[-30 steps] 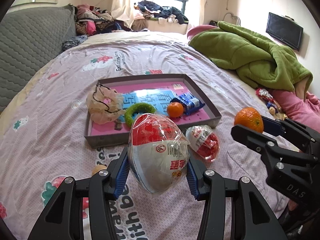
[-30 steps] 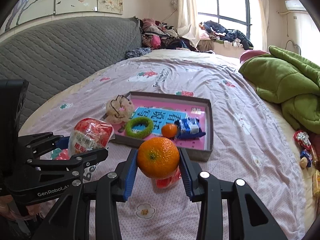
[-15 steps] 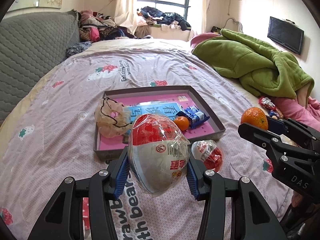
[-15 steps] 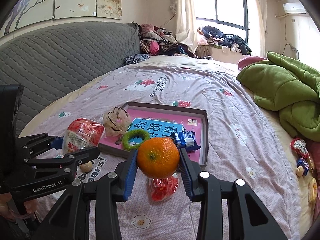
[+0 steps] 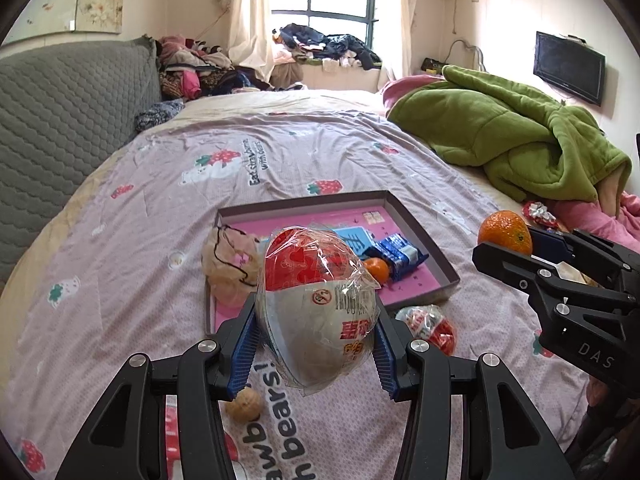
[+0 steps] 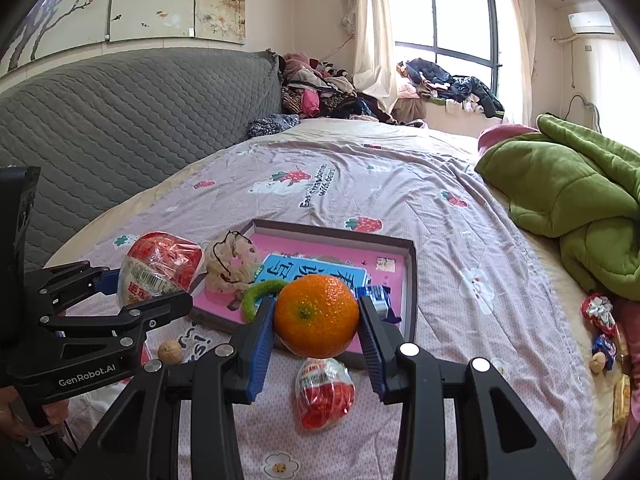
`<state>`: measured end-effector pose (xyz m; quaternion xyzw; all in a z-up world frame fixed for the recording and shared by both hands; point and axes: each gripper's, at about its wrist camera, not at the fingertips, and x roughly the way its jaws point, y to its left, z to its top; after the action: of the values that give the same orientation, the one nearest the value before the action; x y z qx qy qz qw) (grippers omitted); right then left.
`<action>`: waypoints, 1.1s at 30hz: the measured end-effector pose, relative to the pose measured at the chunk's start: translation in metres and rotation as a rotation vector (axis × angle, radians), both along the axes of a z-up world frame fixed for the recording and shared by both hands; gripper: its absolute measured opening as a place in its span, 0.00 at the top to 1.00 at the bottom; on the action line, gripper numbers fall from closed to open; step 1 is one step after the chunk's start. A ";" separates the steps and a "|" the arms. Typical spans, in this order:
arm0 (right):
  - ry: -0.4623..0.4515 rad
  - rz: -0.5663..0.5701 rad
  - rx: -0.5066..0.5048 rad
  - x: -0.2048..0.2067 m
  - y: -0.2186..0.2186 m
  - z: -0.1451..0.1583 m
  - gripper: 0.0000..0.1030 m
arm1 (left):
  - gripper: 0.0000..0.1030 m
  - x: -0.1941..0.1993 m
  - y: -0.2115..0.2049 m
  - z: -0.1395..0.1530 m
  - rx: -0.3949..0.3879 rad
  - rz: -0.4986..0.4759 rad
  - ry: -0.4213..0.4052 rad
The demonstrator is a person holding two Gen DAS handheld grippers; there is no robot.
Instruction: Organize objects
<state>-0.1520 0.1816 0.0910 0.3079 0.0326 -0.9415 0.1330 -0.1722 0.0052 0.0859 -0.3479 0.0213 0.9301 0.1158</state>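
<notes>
Orange fruit first: we see a tangerine [image 6: 316, 316] clamped between the blue pads of the right tongs [image 6: 316, 334], held in the air above the near rim of the tray [image 6: 412, 280]. Our left tongs [image 5: 316, 344] stand part-way open, closed around a large cellophane-wrapped toy egg [image 5: 318, 312], red on top and white below, also lifted off the bed [image 5: 280, 152]. Under both, a smaller wrapped egg [image 6: 324, 394] lies on the pink bedspread just outside the tray's near edge, and a walnut [image 5: 244, 404] sits near the bed's near edge. Inside the tray we find a small tangerine [image 5: 377, 269], a blue snack packet [image 5: 400, 256], a green ring [image 6: 258, 298], a blue card [image 6: 312, 272] and a beige pouch [image 5: 230, 268] at its left edge. A green blanket [image 5: 520, 140] is heaped along the bed's right side.
</notes>
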 end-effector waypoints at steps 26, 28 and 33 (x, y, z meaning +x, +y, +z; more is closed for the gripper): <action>0.040 0.030 0.030 -0.038 -0.020 0.018 0.61 | 0.50 -0.042 0.005 0.017 -0.020 -0.004 0.051; 0.037 0.030 0.032 -0.043 -0.020 0.018 0.61 | 0.50 -0.048 0.004 0.017 -0.020 -0.003 0.046; 0.038 0.030 0.041 -0.054 -0.022 0.019 0.61 | 0.50 -0.062 0.002 0.016 -0.024 0.006 0.045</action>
<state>-0.2060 0.1593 0.1101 0.2923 0.0589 -0.9442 0.1400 -0.2339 0.0071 0.1022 -0.3281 0.0341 0.9378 0.1083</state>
